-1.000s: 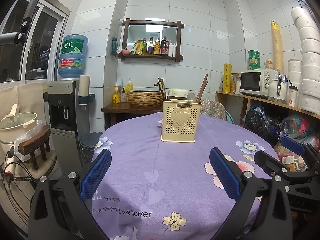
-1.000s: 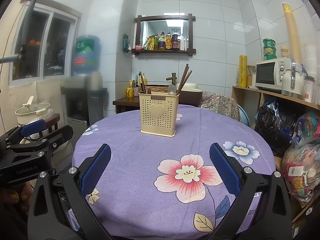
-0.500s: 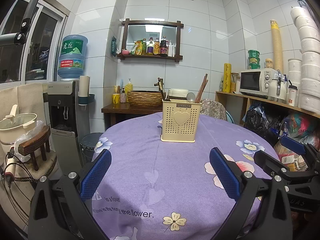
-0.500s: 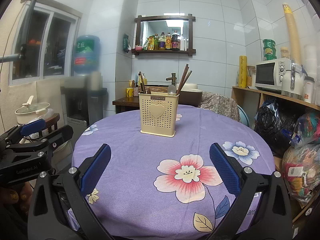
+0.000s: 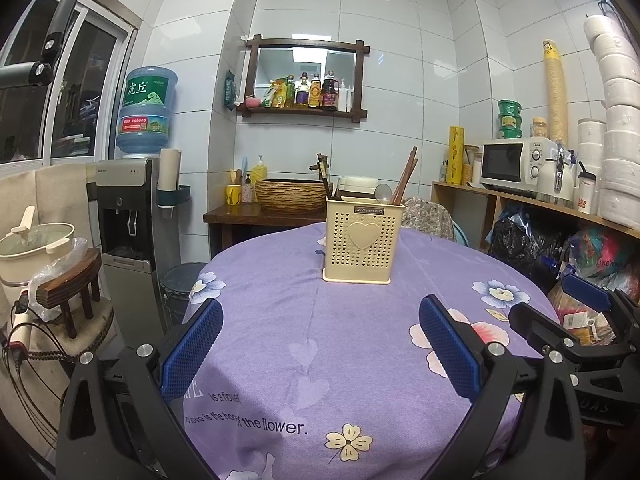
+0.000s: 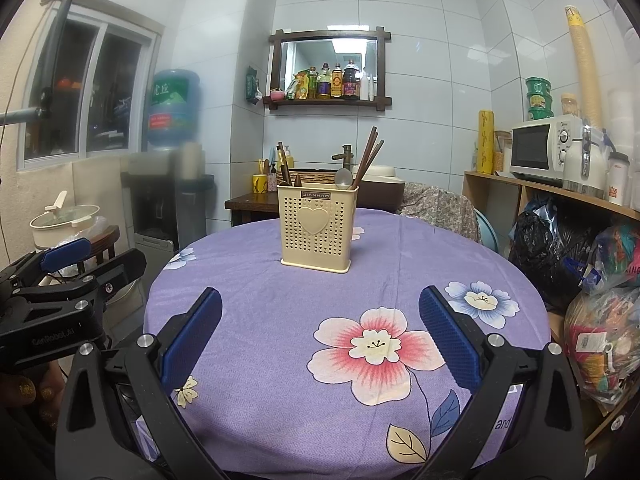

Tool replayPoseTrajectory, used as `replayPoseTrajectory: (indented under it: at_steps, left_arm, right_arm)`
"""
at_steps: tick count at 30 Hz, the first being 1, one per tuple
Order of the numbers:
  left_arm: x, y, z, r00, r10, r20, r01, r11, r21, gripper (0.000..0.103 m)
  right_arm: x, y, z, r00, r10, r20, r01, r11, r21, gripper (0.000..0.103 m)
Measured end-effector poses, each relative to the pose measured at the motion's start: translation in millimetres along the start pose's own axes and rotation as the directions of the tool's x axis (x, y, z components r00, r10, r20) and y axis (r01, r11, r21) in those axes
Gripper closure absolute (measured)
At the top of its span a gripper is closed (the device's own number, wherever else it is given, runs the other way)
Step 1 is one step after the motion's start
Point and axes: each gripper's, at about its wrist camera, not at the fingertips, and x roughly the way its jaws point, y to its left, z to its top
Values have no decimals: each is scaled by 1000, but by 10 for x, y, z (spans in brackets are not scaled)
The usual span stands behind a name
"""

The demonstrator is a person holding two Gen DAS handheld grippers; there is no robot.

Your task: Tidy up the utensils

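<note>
1. Utensils sit in a cream holder (image 5: 363, 245) with a heart on its front, standing upright on the round table (image 5: 280, 320), just above the centre of the left wrist frame.
2. Brown chopsticks (image 5: 406, 178) lean to the right out of the holder; a spoon (image 5: 383, 193) shows its bowl above the rim beside them, and dark handles (image 5: 325, 178) rise from the holder's left part. Which compartment each one sits in cannot be told.
3. The left gripper (image 5: 320, 354) fills the bottom of its own frame, its blue pads (image 5: 191, 354) spread wide with nothing between them, above the purple flowered tablecloth (image 5: 360, 380).
4. The right gripper (image 6: 320, 354) is spread just as wide and empty, low in the right wrist frame, over a large pink flower print (image 6: 374, 350).
5. Both grippers are well apart from the holder, which stands in the upper centre of the right wrist frame.
6. Each gripper appears at the edge of the other's frame: the right one at lower right, the left one at lower left, side by side near the table's near edge.
7. A water dispenser (image 5: 130, 216) stands at the left and a microwave (image 5: 516, 164) at the upper right of the left wrist frame.
</note>
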Motion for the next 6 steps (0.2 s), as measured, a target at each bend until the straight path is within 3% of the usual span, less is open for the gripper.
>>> replayPoseTrajectory:
  at_steps: [6]
  left_arm:
    - [18,-1,-7,1000,-1,-10,1,1000,9,5]
  right_arm:
    - [5,-14,-9,1000,1,-2,-1,1000,-1,6]
